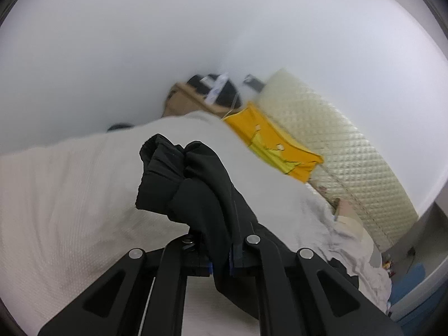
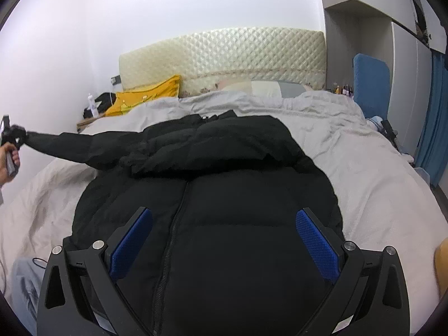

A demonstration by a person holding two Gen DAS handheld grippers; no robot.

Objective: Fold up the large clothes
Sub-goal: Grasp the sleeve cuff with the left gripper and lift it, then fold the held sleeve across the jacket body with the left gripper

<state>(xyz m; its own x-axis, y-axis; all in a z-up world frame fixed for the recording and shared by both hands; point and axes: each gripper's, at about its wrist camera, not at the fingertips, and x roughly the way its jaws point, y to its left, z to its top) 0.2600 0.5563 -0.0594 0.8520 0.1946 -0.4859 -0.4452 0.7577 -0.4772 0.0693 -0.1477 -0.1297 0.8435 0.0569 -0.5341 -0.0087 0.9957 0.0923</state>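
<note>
A black puffer jacket (image 2: 224,184) lies front-up on the bed (image 2: 378,179), zipper toward me, collar toward the headboard. Its left sleeve (image 2: 78,145) is stretched out to the left, off the bed's edge. My left gripper (image 1: 221,263) is shut on the sleeve's cuff (image 1: 182,179), which bunches up between the fingers; the same gripper shows in the right wrist view (image 2: 11,137) at the far left, in a hand. My right gripper (image 2: 224,240) is open and empty, its blue pads (image 2: 316,243) spread wide just above the jacket's lower front.
A quilted cream headboard (image 2: 224,53) stands at the back. A yellow pillow (image 2: 145,98) lies at the bed's left head, beside a cluttered nightstand (image 2: 92,109). A blue chair (image 2: 369,78) and wardrobe (image 2: 406,70) stand at the right. Grey cloth (image 2: 25,282) lies at the lower left.
</note>
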